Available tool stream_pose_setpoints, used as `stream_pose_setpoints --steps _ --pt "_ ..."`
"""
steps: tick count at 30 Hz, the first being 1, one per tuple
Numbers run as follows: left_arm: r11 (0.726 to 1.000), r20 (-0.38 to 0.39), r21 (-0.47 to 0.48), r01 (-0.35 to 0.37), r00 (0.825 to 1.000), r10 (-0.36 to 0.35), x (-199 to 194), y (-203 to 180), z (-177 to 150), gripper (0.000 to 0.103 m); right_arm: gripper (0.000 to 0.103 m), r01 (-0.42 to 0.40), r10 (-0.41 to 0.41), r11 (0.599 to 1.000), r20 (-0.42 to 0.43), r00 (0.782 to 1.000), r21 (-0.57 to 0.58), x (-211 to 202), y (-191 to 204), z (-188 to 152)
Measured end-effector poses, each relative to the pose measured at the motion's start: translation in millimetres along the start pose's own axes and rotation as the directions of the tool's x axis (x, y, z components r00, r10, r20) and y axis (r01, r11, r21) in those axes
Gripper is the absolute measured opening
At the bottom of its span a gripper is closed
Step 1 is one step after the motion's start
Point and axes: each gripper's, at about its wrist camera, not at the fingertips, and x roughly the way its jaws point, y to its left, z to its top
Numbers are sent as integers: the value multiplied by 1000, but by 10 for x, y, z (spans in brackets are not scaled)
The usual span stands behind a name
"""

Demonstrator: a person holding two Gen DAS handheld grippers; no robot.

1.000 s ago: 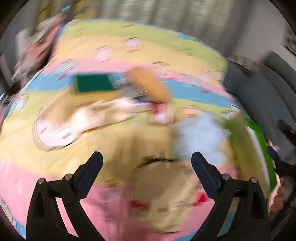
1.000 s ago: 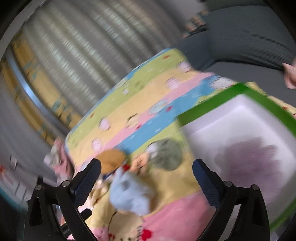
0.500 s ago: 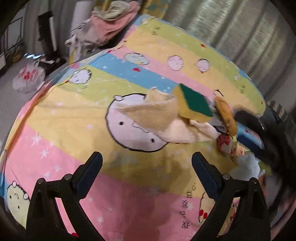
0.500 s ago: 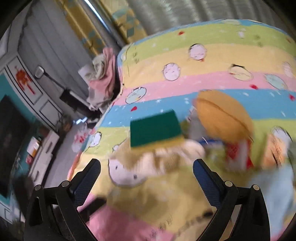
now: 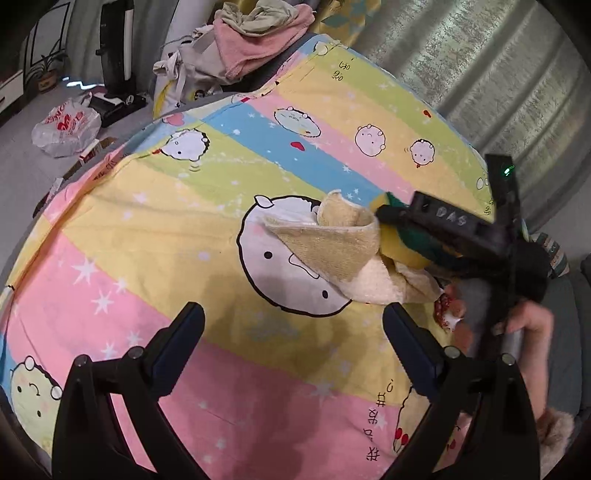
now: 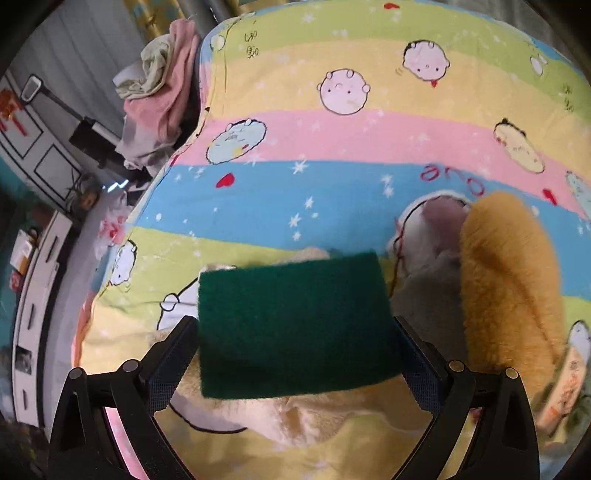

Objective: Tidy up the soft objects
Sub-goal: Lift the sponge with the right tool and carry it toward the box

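A green-topped yellow sponge (image 6: 295, 328) lies on a crumpled cream towel (image 6: 295, 417) on the striped cartoon bedsheet (image 6: 332, 125). My right gripper (image 6: 295, 332) is open, its fingers standing on either side of the sponge. Whether the pads touch the sponge, I cannot tell. An orange plush piece (image 6: 509, 280) and a grey soft item (image 6: 428, 295) lie just right of the sponge. In the left wrist view the towel (image 5: 343, 251) and sponge (image 5: 402, 251) sit ahead, with the right gripper's black body (image 5: 454, 229) over them. My left gripper (image 5: 293, 328) hovers open above the sheet (image 5: 147, 229), holding nothing.
A pile of pink and pale laundry (image 5: 255, 33) sits beyond the bed's far corner. A plastic bag (image 5: 66, 125) lies on the floor at left. A person's hand (image 5: 528, 325) holds the right gripper. Curtains (image 5: 498, 66) hang behind the bed.
My right gripper has moved in toward the sponge, which now sits between its fingers. The left view has steadied, with the right gripper's body reaching in over the towel pile.
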Motion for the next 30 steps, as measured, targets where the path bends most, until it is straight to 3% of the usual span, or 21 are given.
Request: stream_pose_setpoints --steps 2,5,9,12,19,24,30 --pt "1000 -9 -7 8 1000 -8 12 12 3 97 93 -22 21 999 26 999 34 -22 -47 -15" --pt "1000 -13 -7 14 1000 -14 6 26 13 97 92 -34 26 996 90 996 83 -286 -109 -146" --pt "1000 -7 -22 19 1000 -19 -11 50 16 97 92 -5 -4 998 161 987 57 -879 -91 -625" --pt "1000 -19 -23 17 1000 -18 2 43 0 97 93 78 -80 997 103 991 18 -1044 -102 -1131" --pt "1000 -42 24 8 999 -7 4 -97 -130 97 94 93 -92 992 -16 996 88 -790 -377 -1488" --pt "997 -42 74 -13 999 16 -54 -210 -274 97 96 -3 11 982 -45 999 187 -738 -655 -1519" --pt "996 -114 93 6 993 5 50 -305 -387 97 103 -42 44 980 -3 999 192 -995 -729 -1634"
